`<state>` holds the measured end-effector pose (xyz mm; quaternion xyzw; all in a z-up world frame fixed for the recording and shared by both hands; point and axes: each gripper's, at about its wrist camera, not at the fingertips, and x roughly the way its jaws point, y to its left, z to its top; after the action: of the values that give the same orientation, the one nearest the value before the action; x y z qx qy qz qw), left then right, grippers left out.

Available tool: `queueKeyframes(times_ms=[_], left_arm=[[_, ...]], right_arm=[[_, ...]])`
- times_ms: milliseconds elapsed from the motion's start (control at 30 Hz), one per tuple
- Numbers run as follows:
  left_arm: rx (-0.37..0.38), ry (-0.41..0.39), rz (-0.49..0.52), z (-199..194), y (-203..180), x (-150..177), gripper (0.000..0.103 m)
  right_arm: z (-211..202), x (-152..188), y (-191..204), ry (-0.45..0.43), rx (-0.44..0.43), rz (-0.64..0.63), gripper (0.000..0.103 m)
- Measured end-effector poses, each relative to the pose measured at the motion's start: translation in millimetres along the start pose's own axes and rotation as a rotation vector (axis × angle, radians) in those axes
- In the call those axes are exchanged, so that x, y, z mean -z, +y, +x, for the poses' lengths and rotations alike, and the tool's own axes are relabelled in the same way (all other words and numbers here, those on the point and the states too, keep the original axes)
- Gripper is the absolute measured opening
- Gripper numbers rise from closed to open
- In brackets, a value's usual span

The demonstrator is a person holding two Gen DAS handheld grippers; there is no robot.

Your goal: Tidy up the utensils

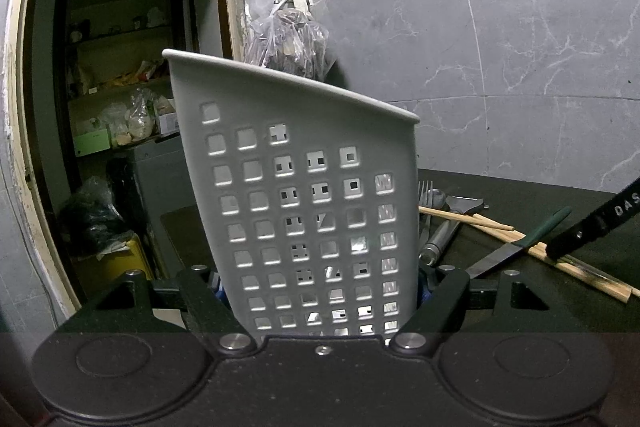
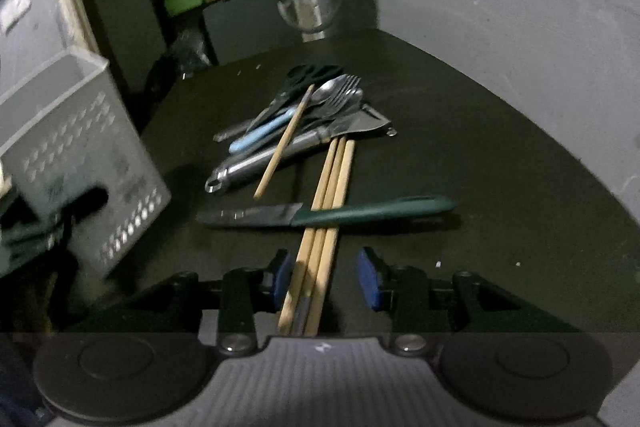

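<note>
Utensils sit piled on the dark counter beside the grey perforated caddy, which your left gripper clamps by its walls and holds tilted. Your right gripper is spread around the near ends of the bundled chopsticks, pads apparently not touching, though blur makes that hard to confirm. Risk: the green-handled knife lies across those sticks, so lifting them could flip or drag its blade, and a loose pinch could scatter the sticks into the fork-and-spoon heap.
</note>
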<state>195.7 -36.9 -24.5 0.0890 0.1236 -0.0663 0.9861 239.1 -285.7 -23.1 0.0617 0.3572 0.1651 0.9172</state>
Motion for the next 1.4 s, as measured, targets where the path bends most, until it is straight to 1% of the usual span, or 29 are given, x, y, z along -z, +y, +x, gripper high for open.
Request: queueKeyframes(times_ms=[67,167,433,567,700,733,767,867,1067,1167,1400], left_arm=[[0.000,-0.001,0.001,0,0,0,0.078],[0.000,-0.001,0.001,0,0,0,0.078],[0.000,-0.001,0.002,0,0,1,0.078],[0.000,-0.001,0.001,0,1,1,0.078],[0.001,-0.001,0.001,0,1,1,0.078],[0.000,-0.001,0.001,-1,0,1,0.078],[0.000,-0.001,0.002,0,0,1,0.078],[0.000,0.000,0.002,0,0,1,0.079],[0.000,0.000,0.001,0,0,1,0.079],[0.000,0.000,0.003,-1,0,1,0.079],[-0.002,0.002,0.009,0,0,2,0.079]], right_arm=[[3,-2,-2,-0.005,0.006,0.004,0.037],[4,-3,-2,-0.006,0.021,-0.012,0.033],[6,-3,4,-0.003,0.051,-0.055,0.033],[11,-3,16,0.003,0.111,-0.138,0.033],[13,-4,18,0.009,0.128,-0.162,0.033],[13,-5,17,0.010,0.131,-0.161,0.031],[13,-5,15,0.011,0.134,-0.161,0.027],[13,-7,11,0.013,0.153,-0.167,0.021],[13,-12,0,0.020,0.212,-0.181,0.021],[13,-17,-8,0.037,0.192,-0.162,0.022],[25,-32,-9,0.075,0.149,-0.194,0.022]])
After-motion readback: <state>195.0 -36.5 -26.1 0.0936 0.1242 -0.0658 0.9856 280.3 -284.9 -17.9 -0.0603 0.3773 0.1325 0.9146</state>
